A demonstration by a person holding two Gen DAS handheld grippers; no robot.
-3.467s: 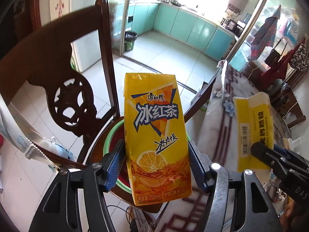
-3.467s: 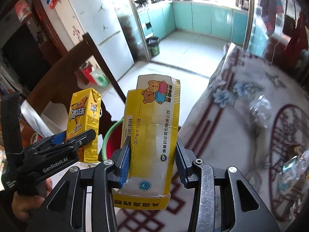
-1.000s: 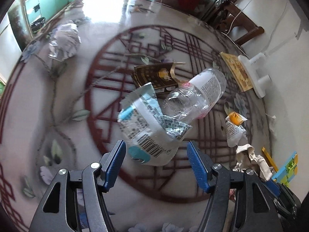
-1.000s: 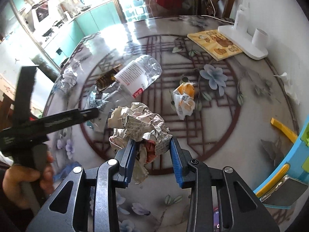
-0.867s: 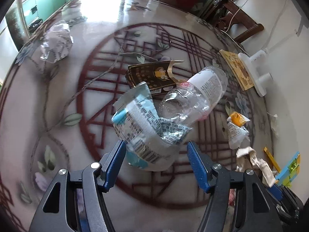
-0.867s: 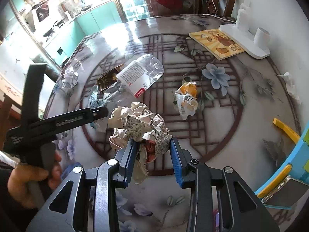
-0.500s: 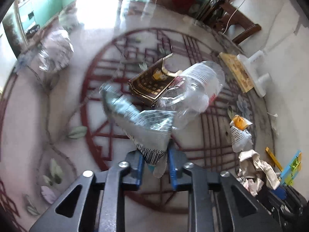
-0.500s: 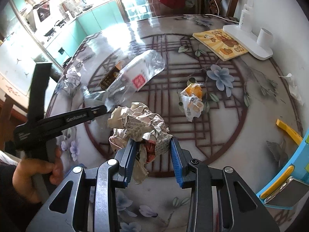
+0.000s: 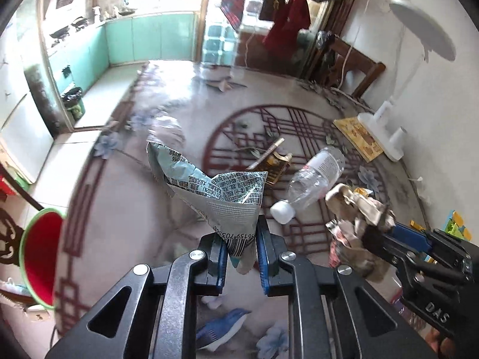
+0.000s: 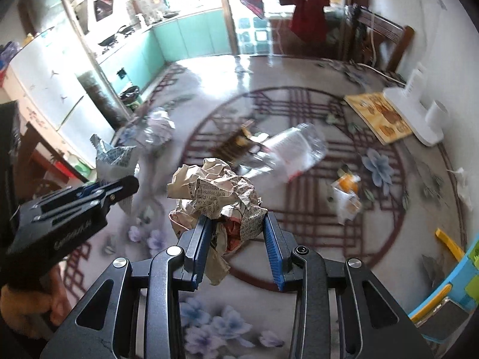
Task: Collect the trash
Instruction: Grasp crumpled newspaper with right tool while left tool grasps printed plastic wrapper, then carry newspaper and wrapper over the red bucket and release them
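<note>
While the silver snack wrapper [image 9: 221, 191] is pinched at its barcode end between the closed pads of the left gripper [image 9: 241, 257], the right gripper [image 10: 236, 239] clamps a crumpled paper ball [image 10: 214, 197], both above the table [image 9: 125, 218]; a plastic bottle [image 9: 311, 179] lies ahead.

Barcode digits on the silver-green wrapper [image 9: 227, 197], upside down, approx "6159703368", centre of the left-wrist view. Small printed lines above it, too fine to read. "DAS" on the right gripper [image 9: 363, 233] body, lower right. Crumpled newspaper [image 10: 215, 197], centre of the right-wrist view: print unreadable.
</note>
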